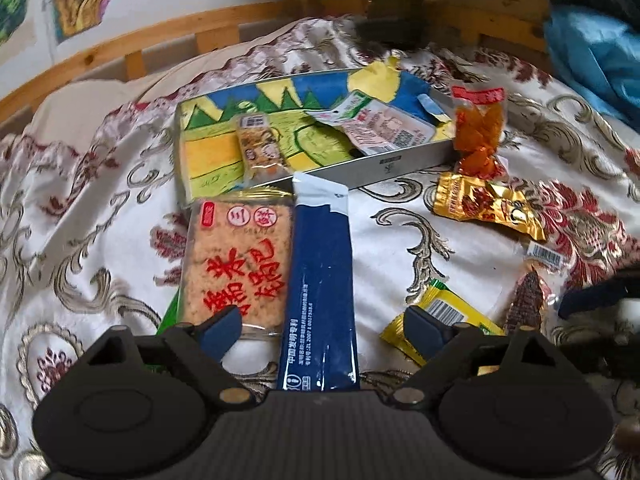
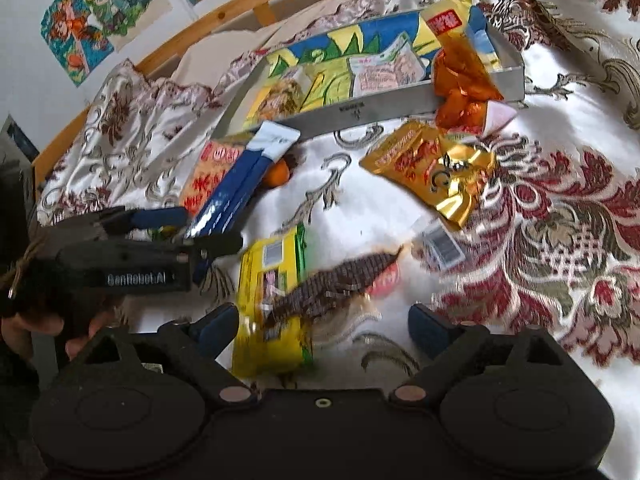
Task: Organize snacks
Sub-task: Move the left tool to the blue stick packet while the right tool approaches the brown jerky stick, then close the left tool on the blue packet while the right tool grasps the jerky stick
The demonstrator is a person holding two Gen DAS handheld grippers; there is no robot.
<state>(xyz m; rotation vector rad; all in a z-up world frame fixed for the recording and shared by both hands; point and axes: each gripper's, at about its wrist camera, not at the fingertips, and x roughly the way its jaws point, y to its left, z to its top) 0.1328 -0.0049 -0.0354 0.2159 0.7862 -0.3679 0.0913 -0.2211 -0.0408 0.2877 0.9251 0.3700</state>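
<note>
A shallow metal tray (image 1: 400, 159) with a colourful drawing inside lies on a patterned cloth; it also shows in the right wrist view (image 2: 400, 106). Several snack packets lie in it. My left gripper (image 1: 324, 322) is open, its jaws on either side of a long dark blue packet (image 1: 320, 280) beside a tan cracker packet (image 1: 236, 264). My right gripper (image 2: 324, 322) is open above a yellow packet (image 2: 272, 304) and a clear packet with a brown dried snack (image 2: 332, 284). A gold packet (image 2: 436, 168) and an orange packet (image 2: 460, 80) lie near the tray's front.
A wooden bed rail (image 1: 120, 44) runs behind the cloth, with drawings on the wall (image 2: 96, 12). A small orange fruit (image 2: 278, 172) lies by the blue packet. The left gripper's body (image 2: 132, 264) and a hand show in the right wrist view. Blue fabric (image 1: 592, 56) lies at far right.
</note>
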